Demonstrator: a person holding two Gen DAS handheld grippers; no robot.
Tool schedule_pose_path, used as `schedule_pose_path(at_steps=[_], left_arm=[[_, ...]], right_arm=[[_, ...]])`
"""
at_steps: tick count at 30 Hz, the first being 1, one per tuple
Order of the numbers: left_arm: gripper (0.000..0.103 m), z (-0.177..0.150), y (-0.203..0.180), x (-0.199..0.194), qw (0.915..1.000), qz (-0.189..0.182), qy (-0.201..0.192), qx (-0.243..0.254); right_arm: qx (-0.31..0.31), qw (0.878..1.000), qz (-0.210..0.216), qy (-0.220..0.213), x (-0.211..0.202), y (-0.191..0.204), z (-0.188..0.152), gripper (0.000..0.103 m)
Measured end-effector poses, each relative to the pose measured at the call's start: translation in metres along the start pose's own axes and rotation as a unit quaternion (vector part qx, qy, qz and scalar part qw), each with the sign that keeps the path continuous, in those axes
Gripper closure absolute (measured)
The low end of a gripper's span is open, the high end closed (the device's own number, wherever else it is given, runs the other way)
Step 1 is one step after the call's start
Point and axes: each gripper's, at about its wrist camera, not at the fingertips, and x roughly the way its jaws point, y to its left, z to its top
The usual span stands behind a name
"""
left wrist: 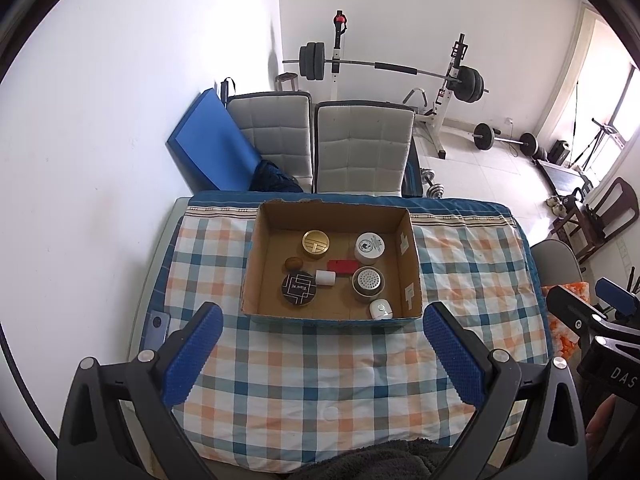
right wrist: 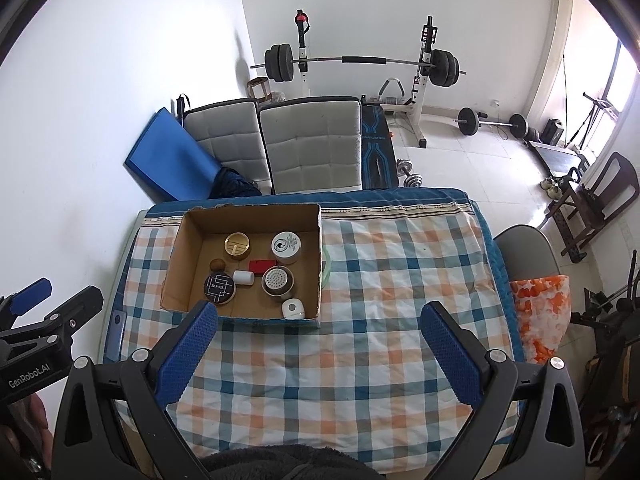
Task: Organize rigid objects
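A shallow cardboard box [left wrist: 408, 276] [right wrist: 176, 264] stands on the checked tablecloth [left wrist: 320, 368] [right wrist: 380, 280]. Inside lie a gold round tin [left wrist: 315, 243] [right wrist: 237, 244], a white round jar [left wrist: 370, 247] [right wrist: 285, 246], a red block [left wrist: 342, 267] [right wrist: 262, 267], a black patterned tin [left wrist: 299, 289] [right wrist: 219, 287], a small white cylinder [left wrist: 325, 278], a brown ball [left wrist: 294, 263], a perforated metal cup [left wrist: 368, 283] [right wrist: 277, 280] and a small white device [left wrist: 381, 309] [right wrist: 293, 309]. My left gripper [left wrist: 323, 328] is open and empty, held above the cloth before the box. My right gripper [right wrist: 318, 326] is open and empty, right of the box.
A phone [left wrist: 157, 326] lies at the table's left edge. Two grey chairs [left wrist: 360, 148] stand behind the table with a blue mat [left wrist: 212, 148]. A barbell rack [left wrist: 392, 68] and weights fill the room behind. An orange patterned cushion [right wrist: 540, 308] sits right of the table.
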Motion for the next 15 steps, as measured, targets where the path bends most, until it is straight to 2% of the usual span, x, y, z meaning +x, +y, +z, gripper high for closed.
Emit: schedule_pose_path(at_steps=[15], left_arm=[[0.0, 0.0056, -0.0065, -0.0012, 1.0, -0.002, 0.0, 0.005]], right_arm=[[0.011, 1.0, -0.007, -0.005, 0.0004, 0.0004, 0.0033, 0.0]])
